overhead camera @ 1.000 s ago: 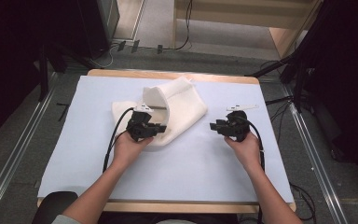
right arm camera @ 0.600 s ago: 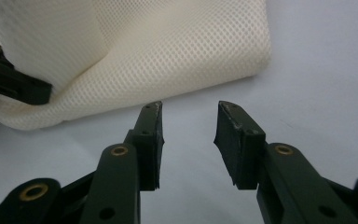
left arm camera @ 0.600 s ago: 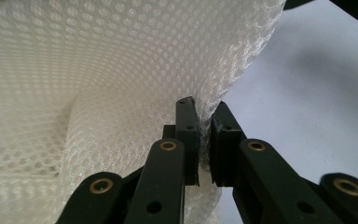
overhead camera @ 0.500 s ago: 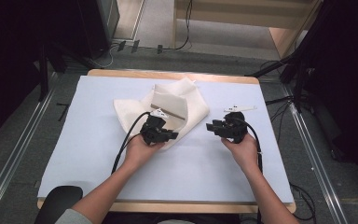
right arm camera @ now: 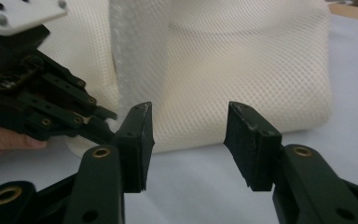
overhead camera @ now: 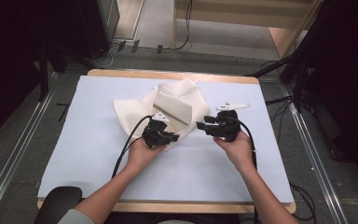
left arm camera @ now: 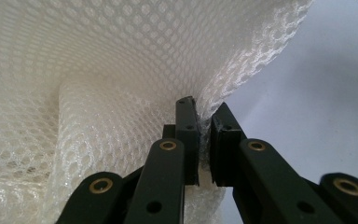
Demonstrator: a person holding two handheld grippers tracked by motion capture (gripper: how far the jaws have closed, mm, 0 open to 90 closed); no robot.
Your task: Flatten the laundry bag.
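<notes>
While left gripper [overhead camera: 169,138] pinches mesh cloth [overhead camera: 177,105], right gripper [overhead camera: 200,126] just opening, empty, over pale-blue table cover [overhead camera: 93,130]

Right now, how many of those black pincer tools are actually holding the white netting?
1. The left gripper pinches an edge of the white mesh cloth. The right gripper stands open just short of it, jaws having just widened, nothing between them.

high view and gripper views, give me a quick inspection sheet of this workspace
surface: table under a pale blue cover, wood edge showing.
job's things: white mesh cloth, partly folded, one flap lifted.
clutter: nothing seen.
grippers: left gripper shut on the mesh cloth's edge; right gripper open, jaws just been opening, nothing between them, beside the cloth.
cables: black cable trails from the left gripper; more on the floor.
surroundings: grey floor, metal rails, dark equipment.
</notes>
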